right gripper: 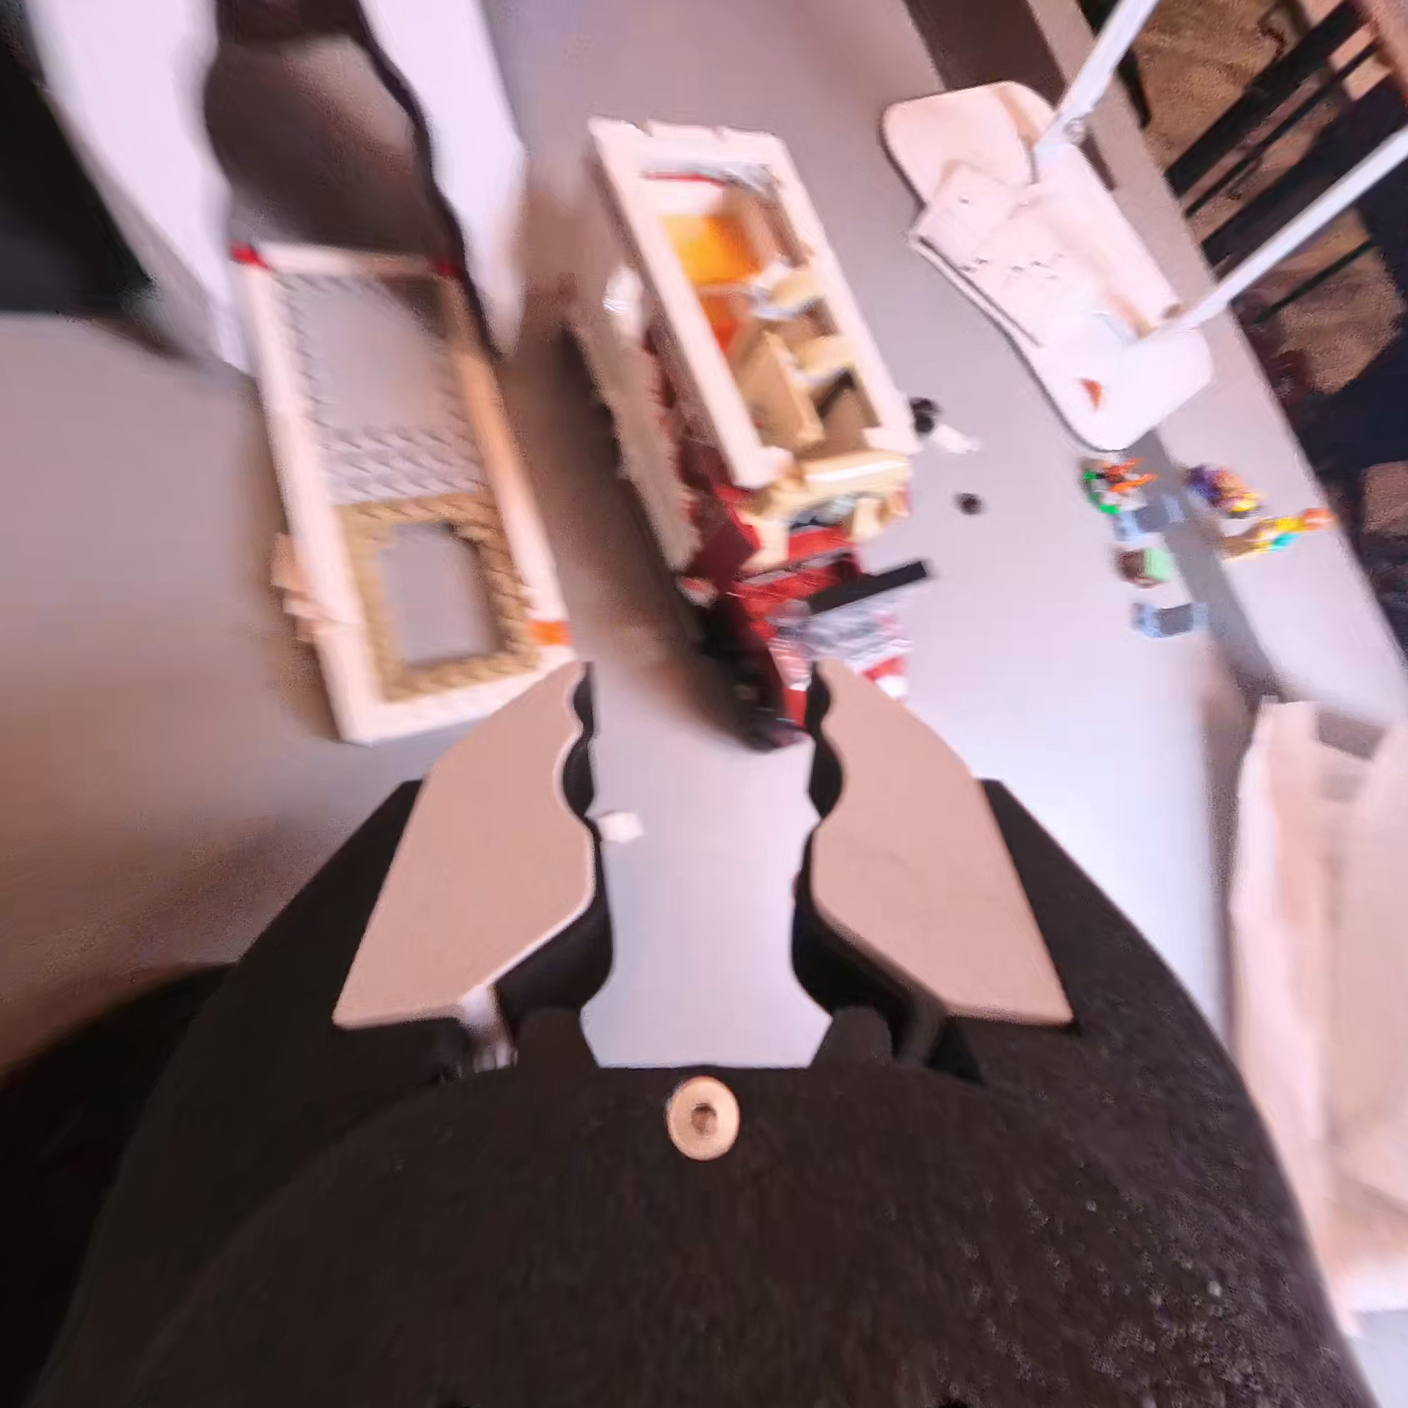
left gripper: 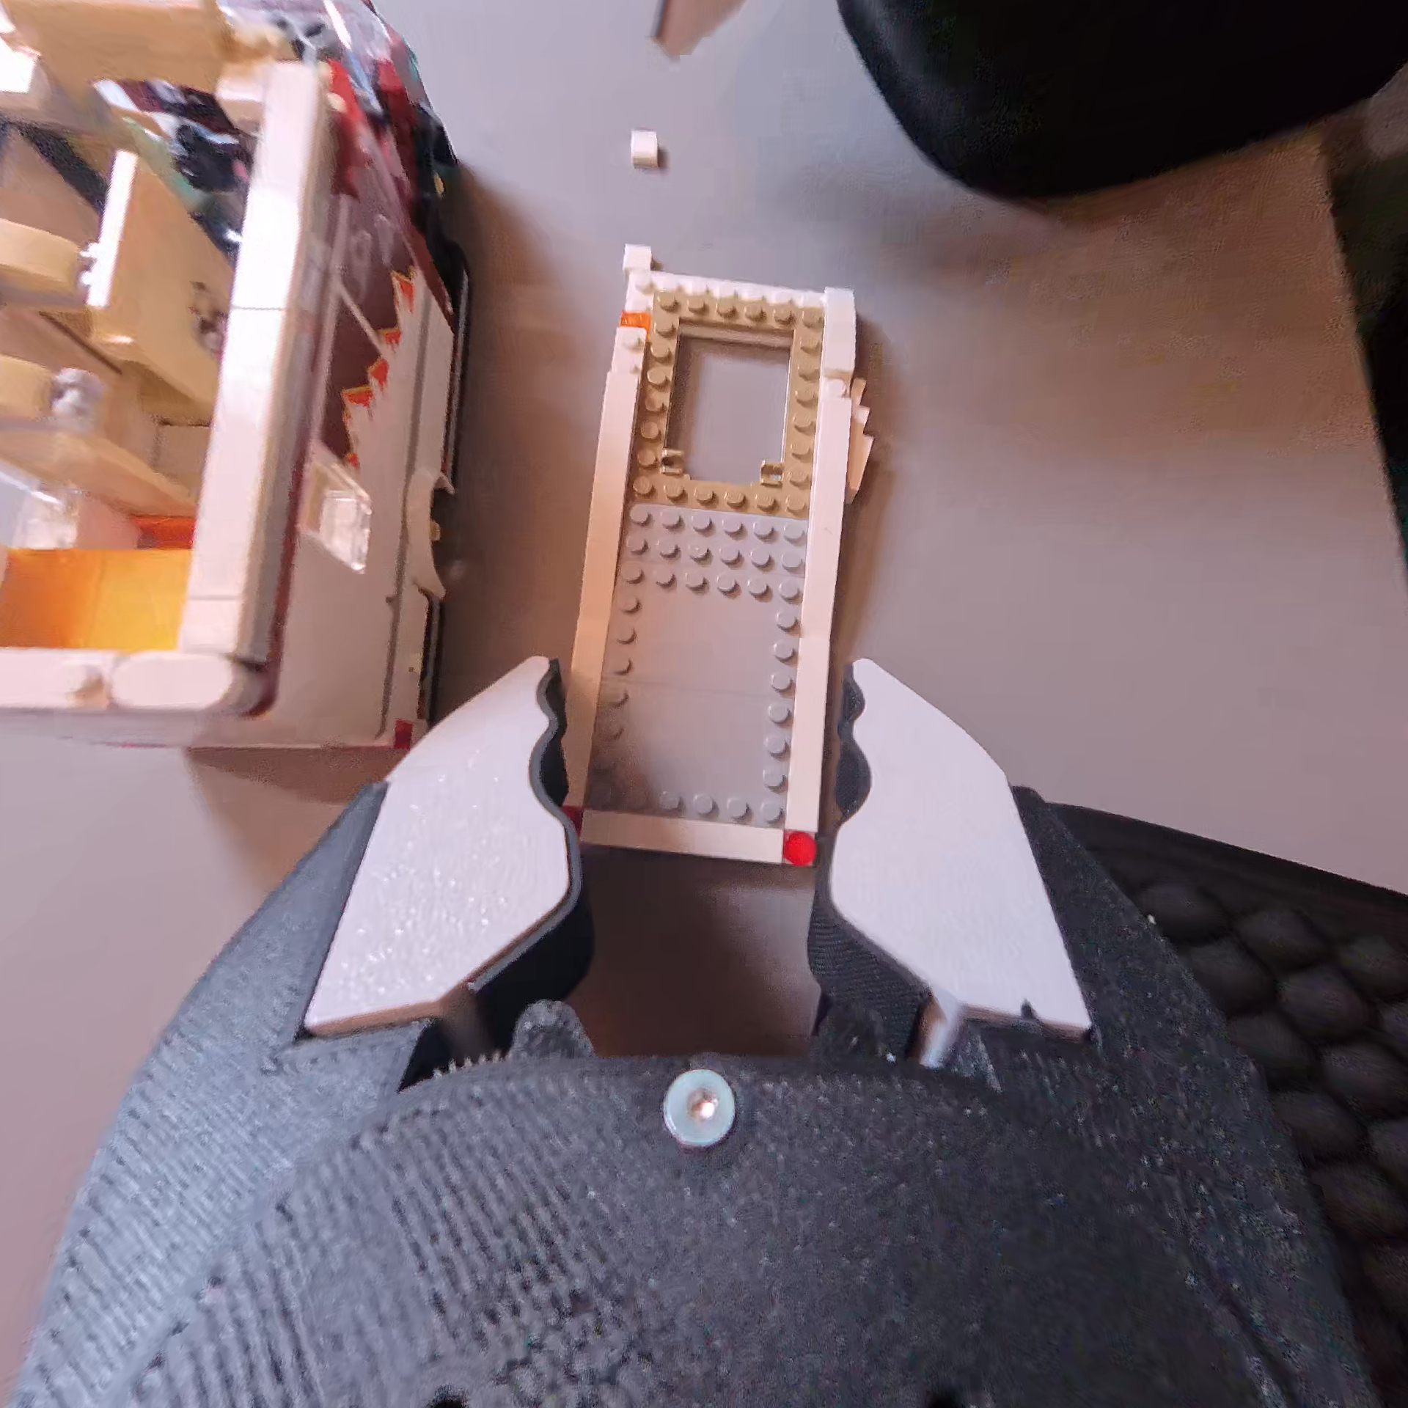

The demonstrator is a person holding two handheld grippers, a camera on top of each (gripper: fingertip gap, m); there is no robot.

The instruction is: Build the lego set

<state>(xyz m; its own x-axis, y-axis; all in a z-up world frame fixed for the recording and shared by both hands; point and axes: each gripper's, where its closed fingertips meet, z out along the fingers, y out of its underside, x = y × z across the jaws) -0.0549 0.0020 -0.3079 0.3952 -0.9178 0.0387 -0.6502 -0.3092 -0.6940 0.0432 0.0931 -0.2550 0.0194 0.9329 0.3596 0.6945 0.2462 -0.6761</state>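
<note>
A flat brick-built panel (left gripper: 708, 625) lies on the grey table (left gripper: 1067, 533). It has a white rim, grey and tan studded plates, a rectangular opening and red corner studs. My left gripper (left gripper: 705, 670) is open and straddles the panel's near end. Its pads sit close beside the white rim, with a thin gap showing on the right side. The right wrist view, which is blurred, shows the panel (right gripper: 396, 472) and one of the left gripper's white fingers (right gripper: 476, 114) at its far end. My right gripper (right gripper: 705, 674) is open and empty above the table, with a small white piece (right gripper: 621, 827) lying below it.
A large brick-built model in white, tan, red and orange stands left of the panel (left gripper: 228, 396) and ahead of my right gripper (right gripper: 747, 305). A loose white brick (left gripper: 646, 147) lies beyond the panel. A white moulded part (right gripper: 1067, 305), small figures (right gripper: 1181, 526) and a beige bag (right gripper: 1333, 990) are at the right. About 15 cm separates my left fingertips from my right. My right gripper's tips are some 7 cm from the small white piece (right gripper: 621, 827).
</note>
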